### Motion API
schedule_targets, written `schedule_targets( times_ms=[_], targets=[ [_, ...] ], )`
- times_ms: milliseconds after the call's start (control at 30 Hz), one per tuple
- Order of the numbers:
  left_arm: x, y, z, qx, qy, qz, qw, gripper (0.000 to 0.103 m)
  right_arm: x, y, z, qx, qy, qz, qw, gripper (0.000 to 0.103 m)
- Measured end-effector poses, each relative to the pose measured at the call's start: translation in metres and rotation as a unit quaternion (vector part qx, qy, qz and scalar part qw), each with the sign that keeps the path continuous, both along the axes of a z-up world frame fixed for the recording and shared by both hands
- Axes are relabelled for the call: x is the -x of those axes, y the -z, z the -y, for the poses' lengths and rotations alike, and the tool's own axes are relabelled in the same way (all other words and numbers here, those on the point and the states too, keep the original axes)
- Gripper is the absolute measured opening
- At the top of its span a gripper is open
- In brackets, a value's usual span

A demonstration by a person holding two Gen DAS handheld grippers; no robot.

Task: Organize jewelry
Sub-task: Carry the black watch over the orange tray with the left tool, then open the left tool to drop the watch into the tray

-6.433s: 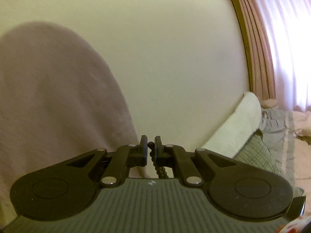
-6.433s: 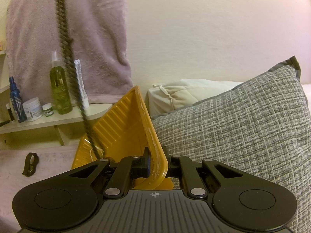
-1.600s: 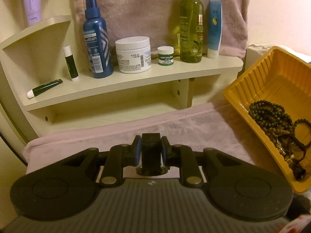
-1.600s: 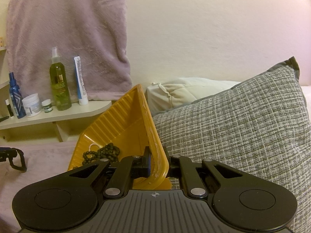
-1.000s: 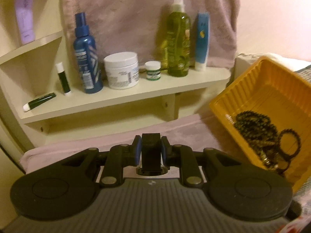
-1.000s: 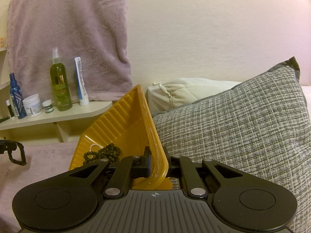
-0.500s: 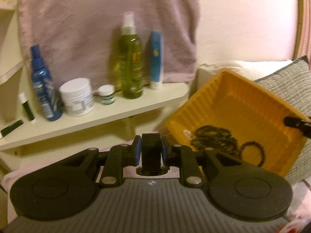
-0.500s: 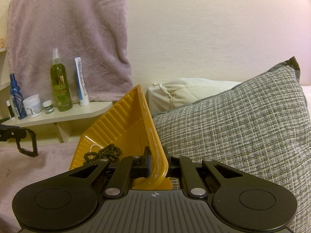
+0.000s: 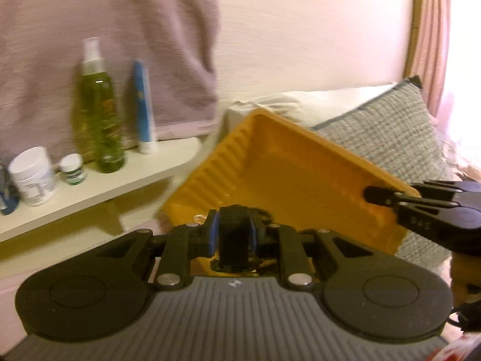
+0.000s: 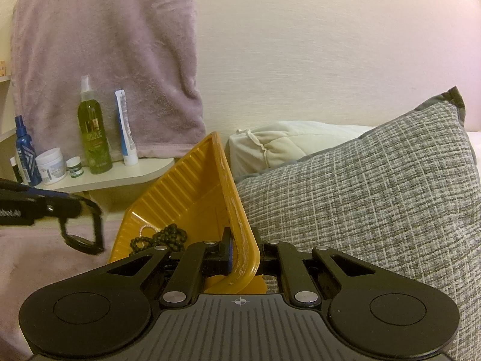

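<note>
While my left gripper (image 9: 234, 233) stays clamped on a black looped strap band (image 9: 234, 240), the ribbed yellow plastic tray (image 9: 300, 177) lies just ahead and to its right, where a second ago it sat far right. From my right gripper (image 10: 240, 255), shut on the tray's near rim and tilting it, the band (image 10: 81, 225) hangs left of the tray, nearer than before; dark bead strands (image 10: 162, 237) rest inside.

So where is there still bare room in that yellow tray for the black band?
The tray's upper ribbed floor, toward the pillow, is bare. Its low corner is crowded with beads, and the right gripper grips one rim.
</note>
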State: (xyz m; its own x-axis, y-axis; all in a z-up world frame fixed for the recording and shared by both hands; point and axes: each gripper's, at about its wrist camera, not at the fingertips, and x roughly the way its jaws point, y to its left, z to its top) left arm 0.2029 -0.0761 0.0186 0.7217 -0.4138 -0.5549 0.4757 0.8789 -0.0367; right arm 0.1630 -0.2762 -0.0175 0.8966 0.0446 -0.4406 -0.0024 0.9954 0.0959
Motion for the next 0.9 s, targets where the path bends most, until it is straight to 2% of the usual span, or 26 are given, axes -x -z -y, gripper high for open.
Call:
schedule_targets(
  times_ms=[400, 900],
  targets=[
    [0.000, 0.010, 0.039, 0.015, 0.050, -0.021, 0.9984, 0.019, -0.001, 0.001, 0.000, -0.003, 0.000, -0.001, 1.000, 0.009],
    [-0.008, 0.035, 0.047, 0.051, 0.101, -0.079, 0.9904, 0.019, 0.000, 0.002, 0.002, -0.004, 0.000, 0.000, 1.000, 0.009]
  ],
)
